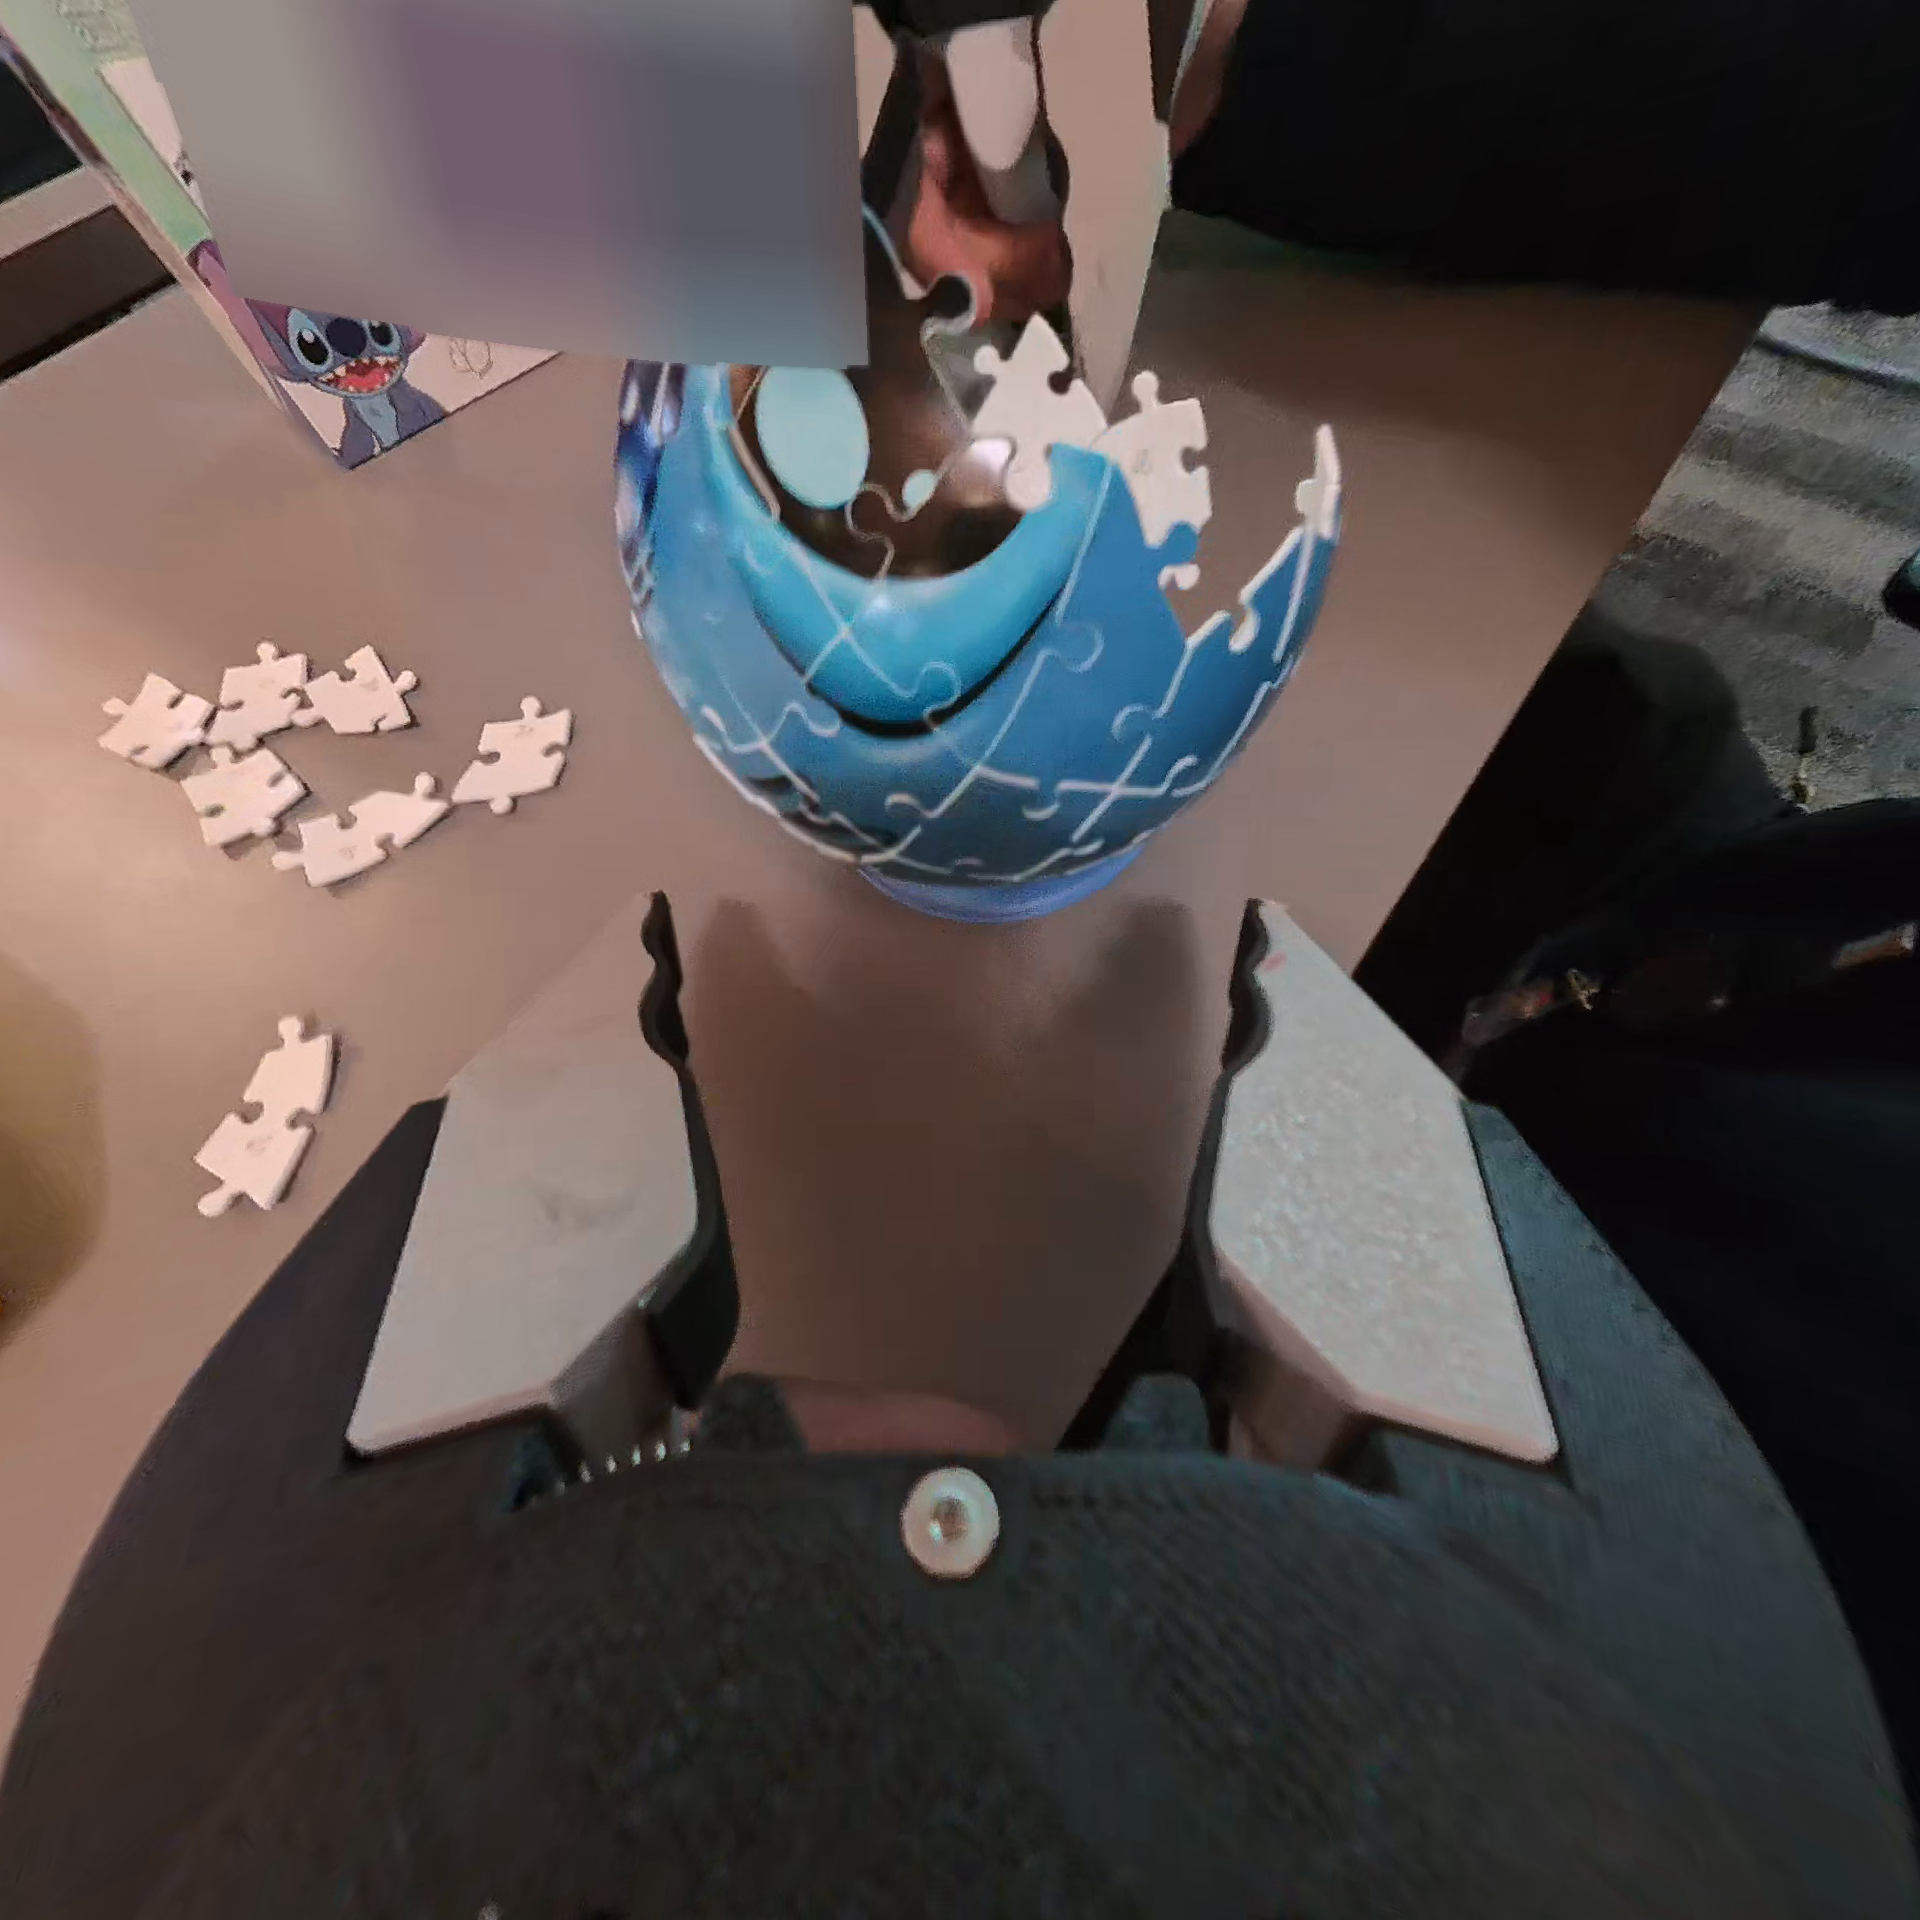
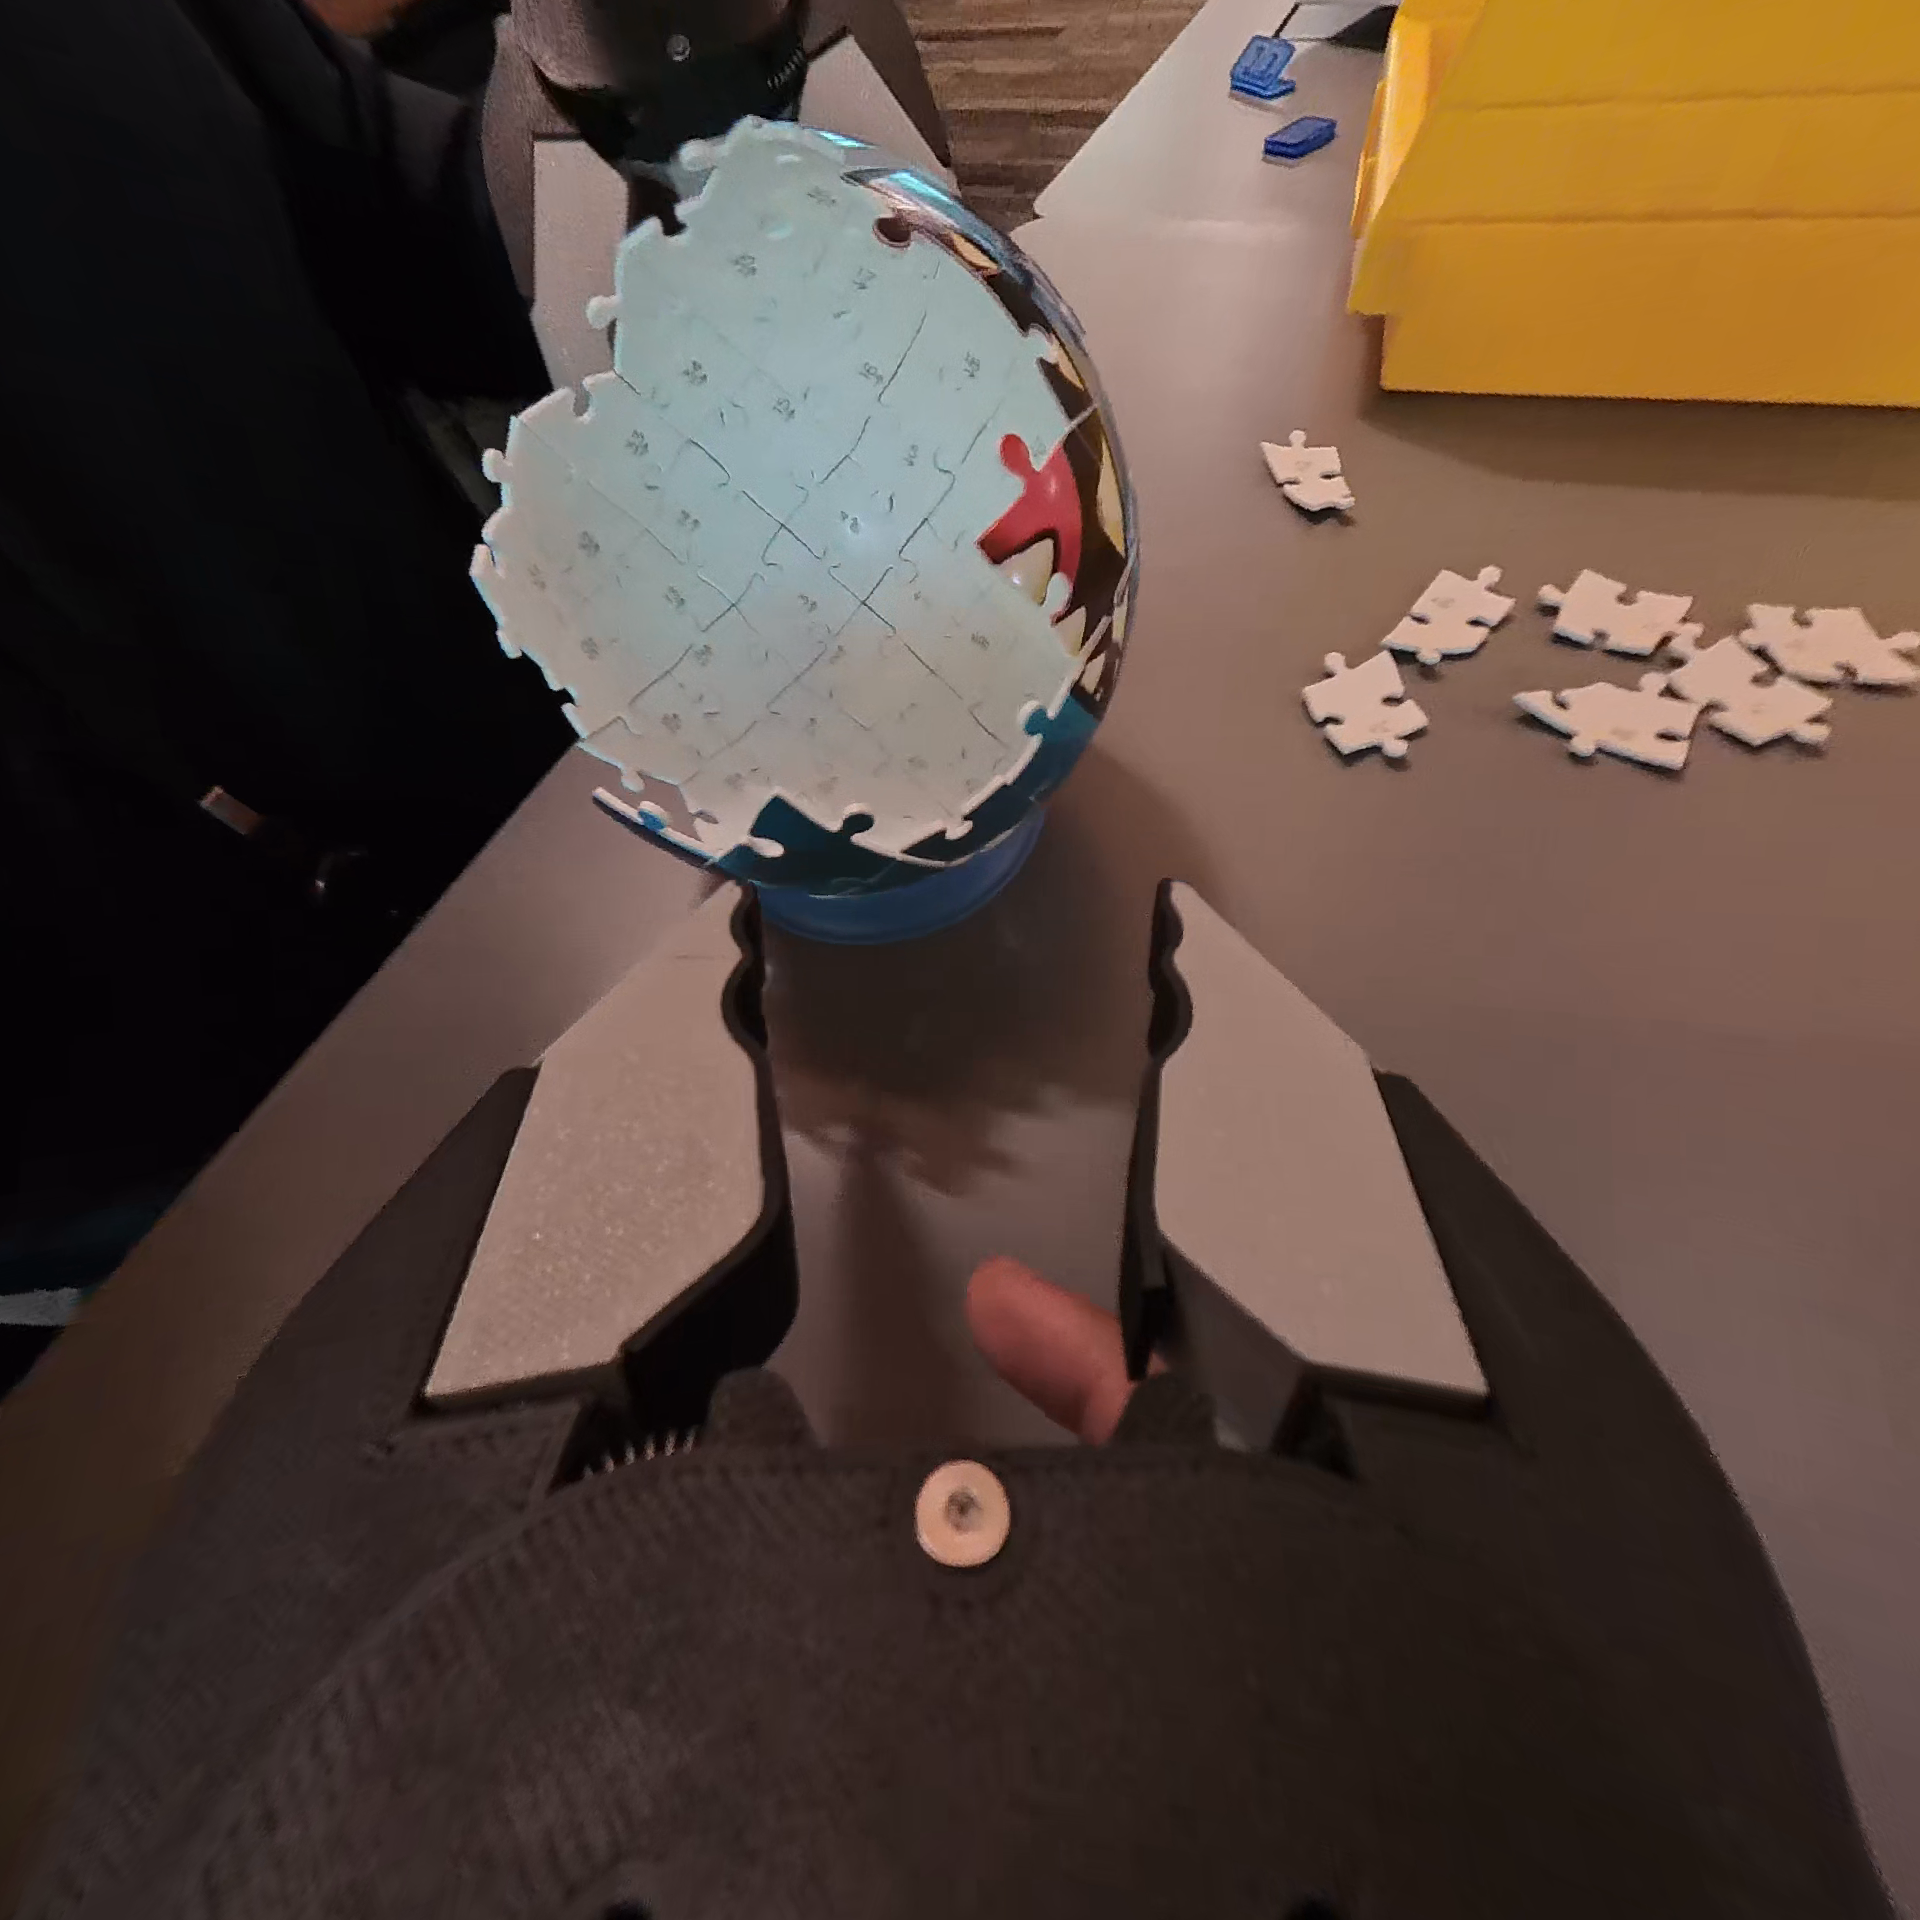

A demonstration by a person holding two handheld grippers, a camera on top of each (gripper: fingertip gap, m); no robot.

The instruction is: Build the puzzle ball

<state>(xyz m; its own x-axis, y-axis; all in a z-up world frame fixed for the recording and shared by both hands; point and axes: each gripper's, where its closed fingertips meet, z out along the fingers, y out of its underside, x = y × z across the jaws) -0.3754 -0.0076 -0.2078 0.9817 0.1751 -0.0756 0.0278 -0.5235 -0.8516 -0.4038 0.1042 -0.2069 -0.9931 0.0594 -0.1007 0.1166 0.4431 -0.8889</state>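
The partly built puzzle ball [image 1: 966, 686] stands on a blue ring stand [image 1: 997, 899] on the brown table. Its outside is blue; its top and far side are open with jagged white piece edges. The right wrist view shows the white inside of its shell [image 2: 790, 520] and a red piece [image 2: 1039, 509]. My left gripper [image 1: 956, 925] is open and empty, just short of the stand. My right gripper [image 2: 954, 914] is open and empty, close to the stand [image 2: 894, 904] from the opposite side; one of its fingers [image 1: 1117, 260] shows beyond the ball.
Several loose white pieces [image 1: 332, 758] lie left of the ball, with two joined ones [image 1: 270, 1112] nearer; they also show in the right wrist view [image 2: 1621, 665]. The puzzle box [image 1: 353, 384] stands at the back left. Yellow bins [image 2: 1662, 208] stand behind the pieces. The table edge [image 1: 1507, 727] runs close by. The left gripper's tips are roughly 12 cm from the right gripper's. From my right tips it is roughly 6 cm to the red piece [image 2: 1039, 509]; from my left, 12 cm.
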